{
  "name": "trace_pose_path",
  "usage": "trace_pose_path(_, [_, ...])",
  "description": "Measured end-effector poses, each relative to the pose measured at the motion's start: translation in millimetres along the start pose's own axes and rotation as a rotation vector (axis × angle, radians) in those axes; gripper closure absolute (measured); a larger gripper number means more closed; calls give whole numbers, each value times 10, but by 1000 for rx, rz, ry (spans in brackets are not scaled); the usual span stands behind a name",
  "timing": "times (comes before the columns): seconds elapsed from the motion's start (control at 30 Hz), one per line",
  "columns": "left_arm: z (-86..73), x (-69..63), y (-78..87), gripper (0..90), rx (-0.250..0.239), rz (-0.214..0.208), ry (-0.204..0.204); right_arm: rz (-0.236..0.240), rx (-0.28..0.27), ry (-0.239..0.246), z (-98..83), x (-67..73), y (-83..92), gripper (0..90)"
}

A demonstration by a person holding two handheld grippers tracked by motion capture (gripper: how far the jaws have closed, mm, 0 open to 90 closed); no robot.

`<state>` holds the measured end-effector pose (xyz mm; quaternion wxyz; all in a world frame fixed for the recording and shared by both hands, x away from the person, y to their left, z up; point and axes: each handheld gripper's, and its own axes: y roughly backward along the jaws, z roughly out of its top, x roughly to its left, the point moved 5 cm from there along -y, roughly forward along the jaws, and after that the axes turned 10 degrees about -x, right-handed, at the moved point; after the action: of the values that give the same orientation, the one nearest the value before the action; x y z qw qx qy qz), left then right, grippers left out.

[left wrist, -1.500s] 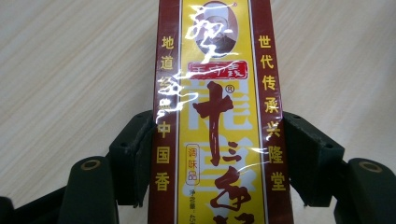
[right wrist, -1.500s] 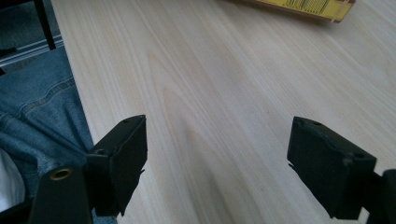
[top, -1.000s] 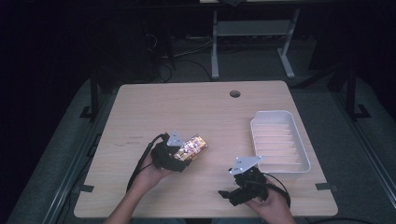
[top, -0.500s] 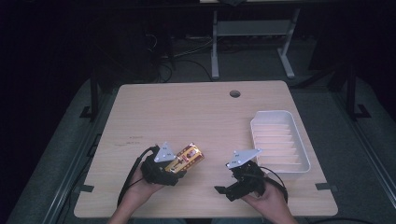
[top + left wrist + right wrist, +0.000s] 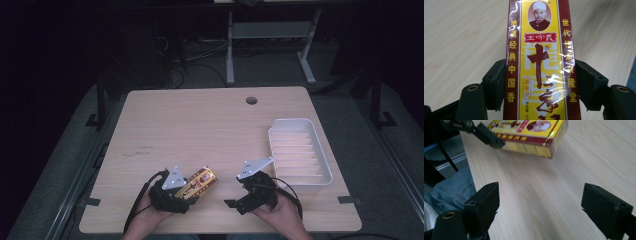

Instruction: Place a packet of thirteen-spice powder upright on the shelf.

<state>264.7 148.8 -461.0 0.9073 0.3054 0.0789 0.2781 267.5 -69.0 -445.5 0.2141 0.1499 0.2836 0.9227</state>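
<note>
A yellow and dark red box (image 5: 201,180) printed with Chinese characters is in my left gripper (image 5: 194,186), near the table's front edge. In the left gripper view the box (image 5: 540,50) stands lengthwise between the black pads (image 5: 495,82), which press on its two long sides. My right gripper (image 5: 235,193) rests to the right of the box, pointing toward it. Its jaws have just opened a little wider, and only bare wood shows between them. In the right gripper view the box (image 5: 529,132) hovers ahead of my right gripper (image 5: 541,195), tilted, with a left fingertip (image 5: 489,137) on it.
An empty white ribbed tray (image 5: 299,152) sits at the table's right side, just beyond my right hand. A round cable hole (image 5: 251,100) is at the far edge. The person's jeans (image 5: 451,192) show past the near table edge.
My left gripper has carried the box back toward the person and slightly left. The right gripper has stayed about where it was.
</note>
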Motion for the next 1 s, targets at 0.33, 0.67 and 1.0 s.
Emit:
trace_pose_path(0.33, [-29,-105,-16,324,-7,-8,-35,12,-23,-61,-84,-13,-13,184])
trace_pose_path(0.67, [-13,-174,-55,324,-25,-42,-55,64,-44,-120,-69,-5,-100,232])
trace_pose_path(1.0, [40,-342,-108,324,-49,-73,-95,121,-76,-231,-54,-45,-98,303])
